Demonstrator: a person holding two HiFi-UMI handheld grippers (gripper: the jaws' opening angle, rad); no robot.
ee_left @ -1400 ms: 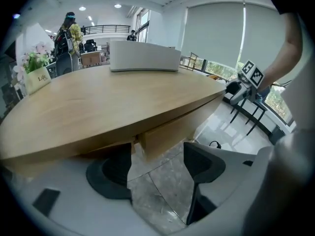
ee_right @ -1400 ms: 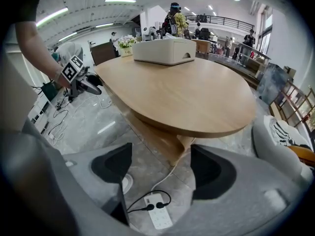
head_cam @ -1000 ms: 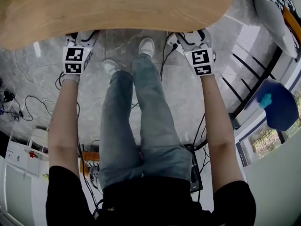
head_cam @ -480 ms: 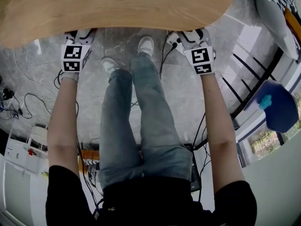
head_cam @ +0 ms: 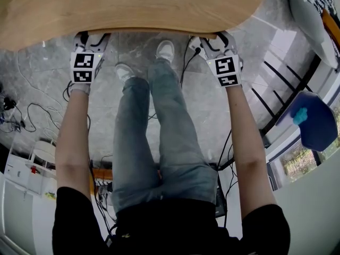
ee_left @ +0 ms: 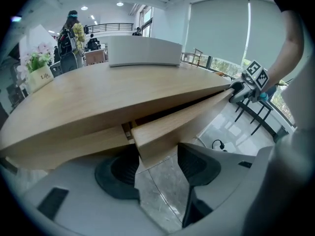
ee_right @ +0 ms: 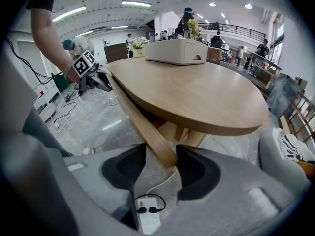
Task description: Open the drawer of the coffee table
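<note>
Two grips on drawer front (ee_left: pixel 167 132), tucked under coffee table surface (head_cam: pixel 133 4). Left gripper (ee_left: pixel 158 162) clamped onto one end, jaws just closing in. Right gripper (ee_right: pixel 165 163) pinching other end, jaws just tightening too. Barely ajar, dark gap behind it. Power strip (ee_right: pixel 147 219) on floor below.

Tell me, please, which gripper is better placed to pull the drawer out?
Right, slightly. Both grippers' jaws have just been closing on the drawer front; the right gripper clamps its end squarely, while the left gripper takes its end at a slant.
</note>
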